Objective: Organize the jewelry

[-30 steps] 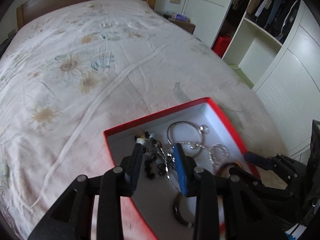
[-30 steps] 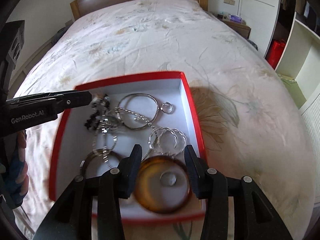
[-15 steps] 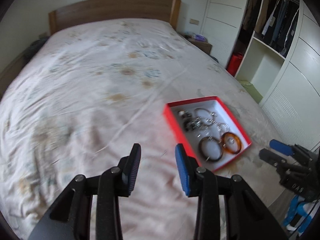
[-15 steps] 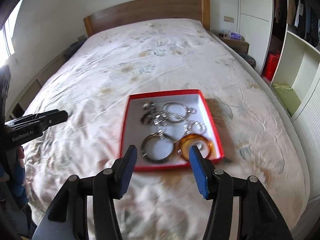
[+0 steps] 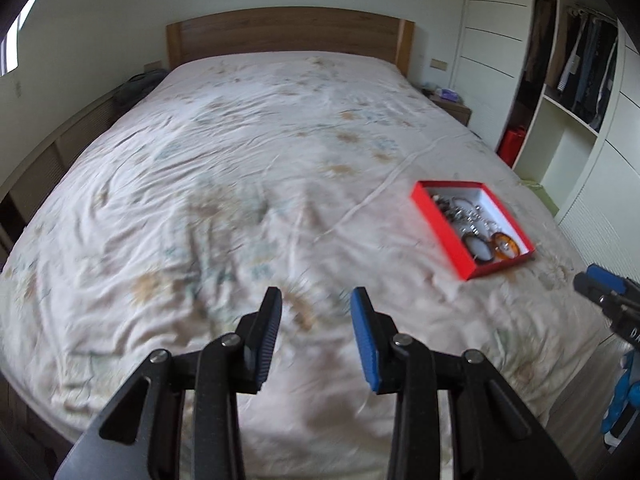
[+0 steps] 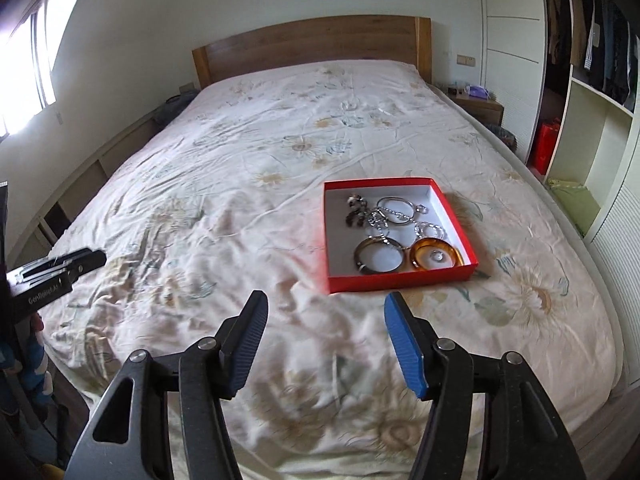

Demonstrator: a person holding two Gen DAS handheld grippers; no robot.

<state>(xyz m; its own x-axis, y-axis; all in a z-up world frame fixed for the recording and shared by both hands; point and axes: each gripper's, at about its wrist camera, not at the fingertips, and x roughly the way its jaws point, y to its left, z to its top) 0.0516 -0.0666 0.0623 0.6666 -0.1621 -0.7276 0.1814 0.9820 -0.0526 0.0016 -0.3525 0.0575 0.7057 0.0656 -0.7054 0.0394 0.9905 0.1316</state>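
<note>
The shallow red cardboard box (image 6: 400,276) of bangles lies on the floral-sheeted bed (image 6: 280,160), far right. Left hand-held gripper (image 5: 316,312) gapes empty. Right hand-held gripper (image 6: 326,314), empty, has just been widening

Your left gripper (image 5: 316,320) hangs over the bed (image 5: 240,168), angled down, jaws parted, empty. Your right gripper (image 6: 325,326), likewise angled, empty; its jaws have just been opening.

Box (image 6: 400,278) on bed (image 6: 248,152), toward wardrobe side; bangles (image 6: 434,258) in box corner nearest foot; headboard (image 6: 312,44) far behind box.
</note>
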